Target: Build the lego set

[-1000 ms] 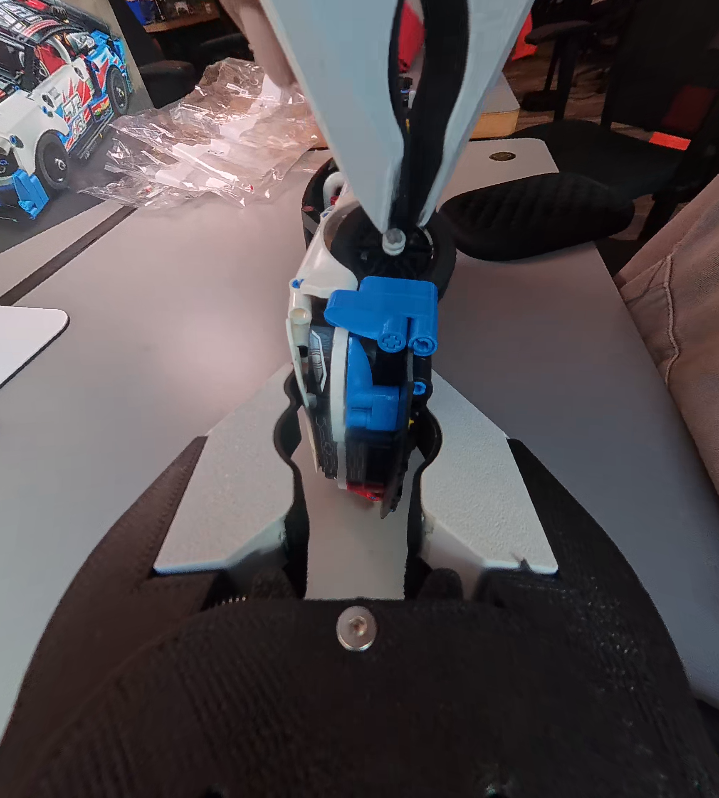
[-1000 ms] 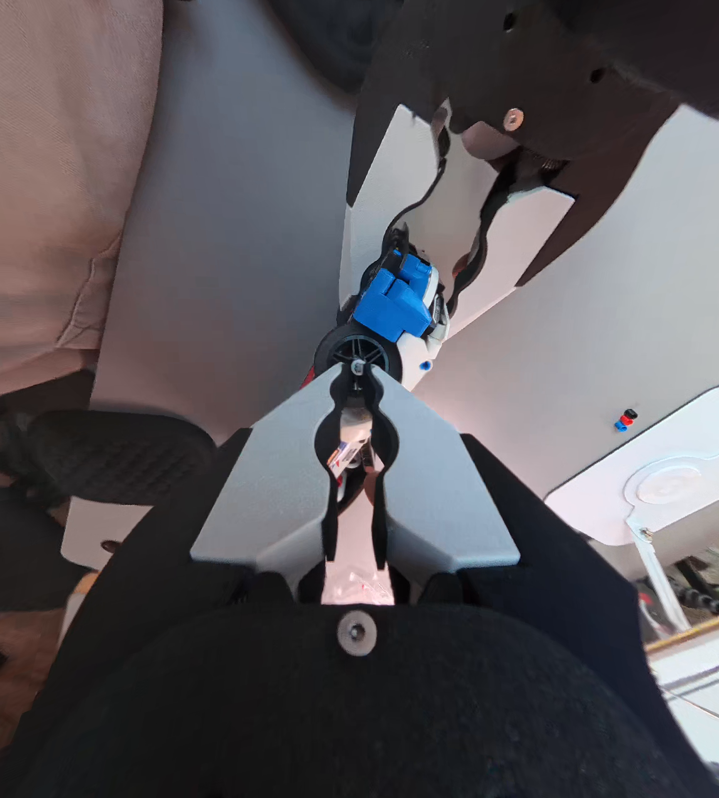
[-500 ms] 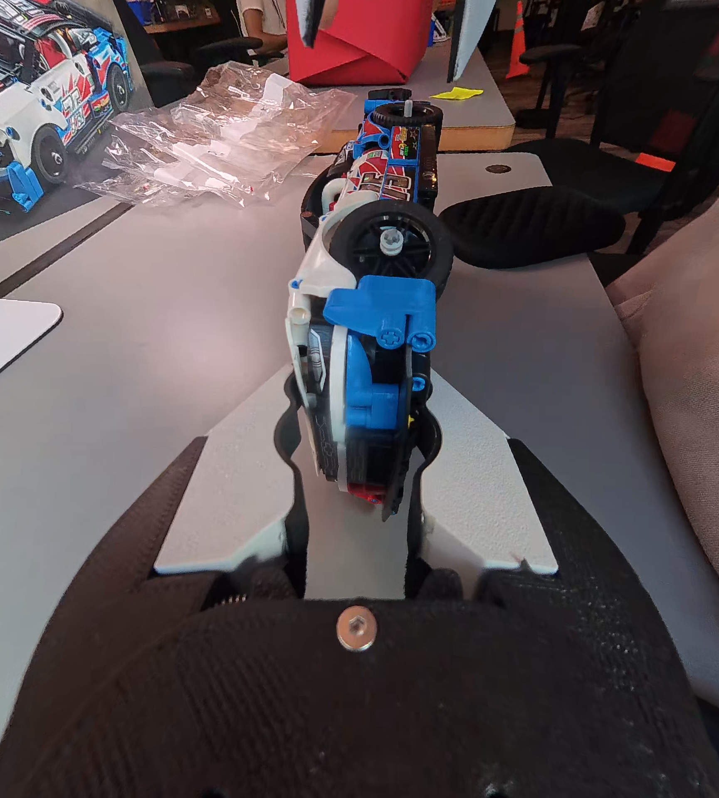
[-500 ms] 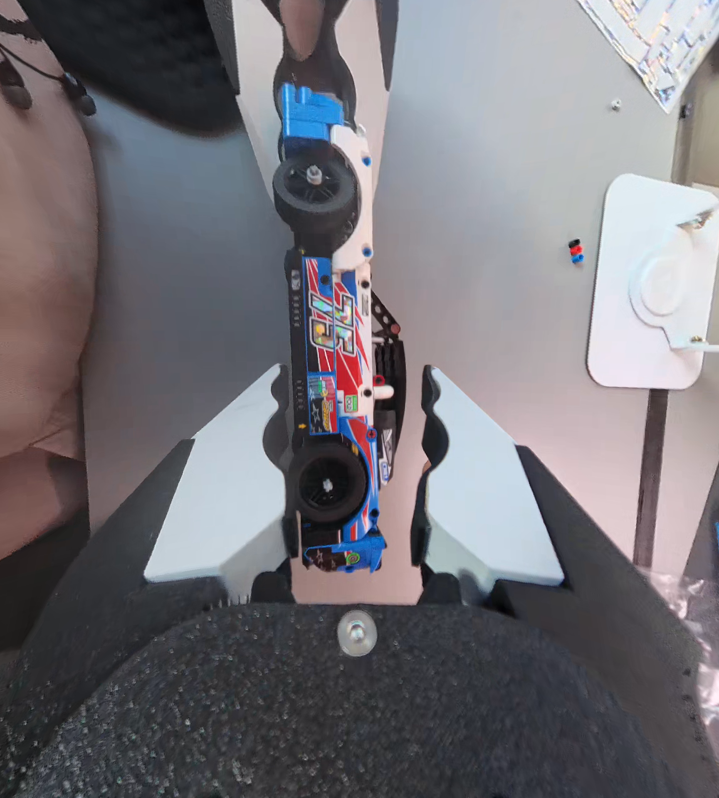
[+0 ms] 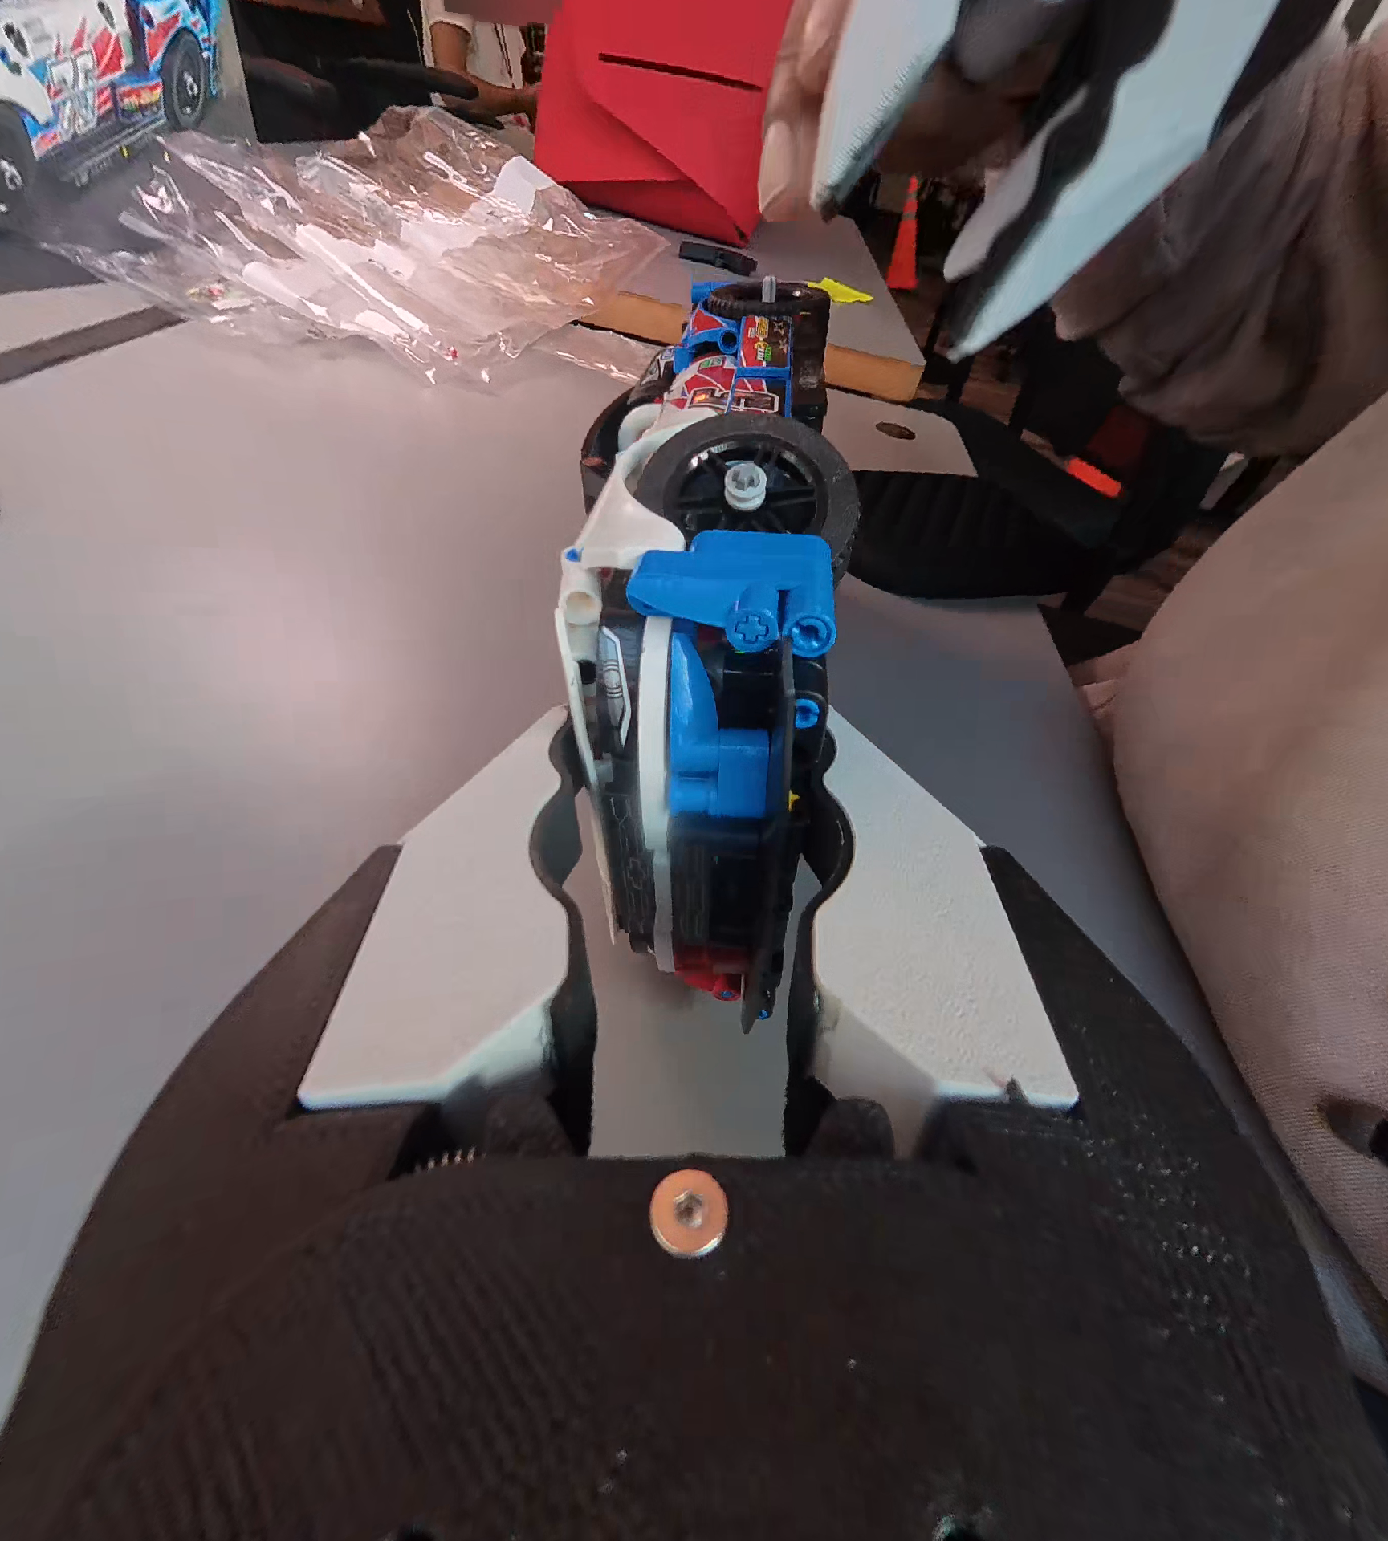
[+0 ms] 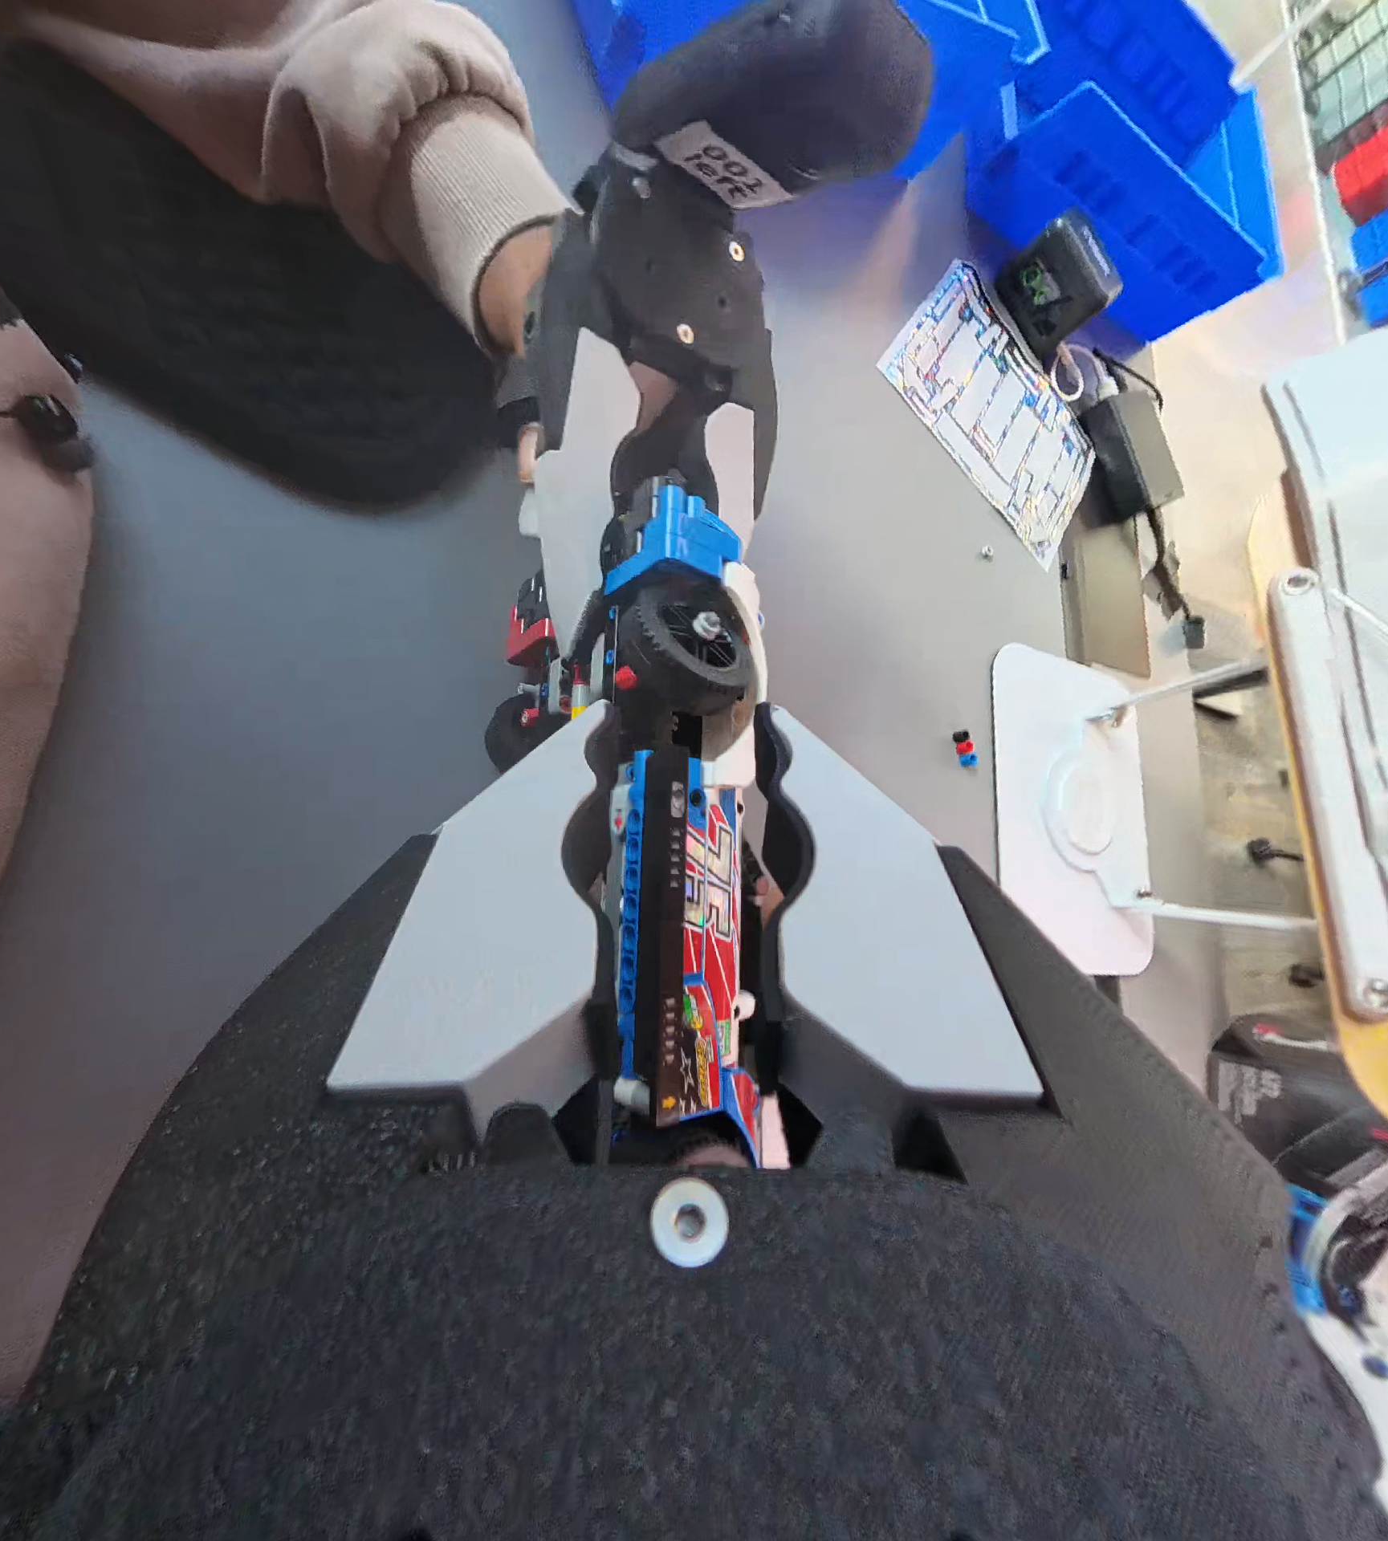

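The blue, white and red lego car (image 5: 707,750) is held on its side above the grey table (image 5: 256,600). My left gripper (image 5: 694,734) is shut on the car's front end, and a black wheel (image 5: 749,492) faces up just past the fingertips. My right gripper (image 5: 890,275) shows blurred at the top right of the left wrist view, fingers apart, above the car's far end. In the right wrist view the right gripper (image 6: 682,725) looks down along the car (image 6: 699,917), which shows in the gap between its fingers. The left gripper (image 6: 665,467) grips the far end.
Empty plastic bags (image 5: 373,242), the set's box (image 5: 48,83) and a red box (image 5: 657,108) lie at the back. A few small loose pieces (image 6: 961,748) sit beside a white plate (image 6: 1074,809). A sticker sheet (image 6: 982,409) and blue bins (image 6: 1132,150) lie beyond. A sleeve (image 5: 1299,750) borders the right side. Tip to tip, the grippers are about 9 centimetres apart.
My right gripper was shut at the front wheel's hub. It opened, pulled away and now sits over the car's rear half. The left gripper keeps its hold.
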Available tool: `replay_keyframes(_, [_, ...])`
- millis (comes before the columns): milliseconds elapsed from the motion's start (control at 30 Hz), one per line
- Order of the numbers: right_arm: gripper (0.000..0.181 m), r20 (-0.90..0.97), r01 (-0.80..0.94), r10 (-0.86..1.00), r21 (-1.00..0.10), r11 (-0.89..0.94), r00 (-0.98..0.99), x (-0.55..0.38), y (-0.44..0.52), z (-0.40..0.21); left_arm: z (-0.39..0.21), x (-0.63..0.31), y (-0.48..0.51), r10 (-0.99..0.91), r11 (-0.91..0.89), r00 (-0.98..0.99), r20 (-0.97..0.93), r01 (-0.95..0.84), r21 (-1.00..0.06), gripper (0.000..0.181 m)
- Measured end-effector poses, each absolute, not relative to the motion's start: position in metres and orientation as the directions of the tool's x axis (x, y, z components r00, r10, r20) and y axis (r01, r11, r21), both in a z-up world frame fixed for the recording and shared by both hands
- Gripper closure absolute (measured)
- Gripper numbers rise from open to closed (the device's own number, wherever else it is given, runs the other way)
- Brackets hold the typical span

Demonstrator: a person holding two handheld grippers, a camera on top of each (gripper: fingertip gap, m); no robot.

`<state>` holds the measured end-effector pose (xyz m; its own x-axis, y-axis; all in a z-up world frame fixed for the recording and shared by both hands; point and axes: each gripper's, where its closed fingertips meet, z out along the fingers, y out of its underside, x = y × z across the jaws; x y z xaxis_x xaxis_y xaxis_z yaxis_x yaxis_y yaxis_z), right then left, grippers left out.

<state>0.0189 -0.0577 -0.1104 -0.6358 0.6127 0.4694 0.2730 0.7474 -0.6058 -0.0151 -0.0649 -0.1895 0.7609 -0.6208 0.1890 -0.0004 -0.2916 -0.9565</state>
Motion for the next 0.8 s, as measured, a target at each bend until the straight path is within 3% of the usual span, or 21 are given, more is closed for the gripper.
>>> replay_keyframes(267, [0.151,0.598,0.168,0.477,-0.498,0.851,-0.644,-0.020,-0.055,-0.130,-0.194,-0.027,-0.056,-0.580,-0.438,0.696,0.423,0.172,-0.882,0.131])
replay_keyframes(600, [0.155,0.603,0.175,0.377,-0.367,0.914,-0.703,-0.038,-0.057,-0.149,-0.194,-0.030,-0.057,-0.567,-0.459,0.681,0.463,0.206,-0.864,0.131])
replay_keyframes(800, [0.167,0.620,0.173,0.356,-0.336,0.926,-0.699,-0.039,-0.059,-0.153,-0.195,-0.030,-0.058,-0.561,-0.456,0.692,0.454,0.200,-0.867,0.132])
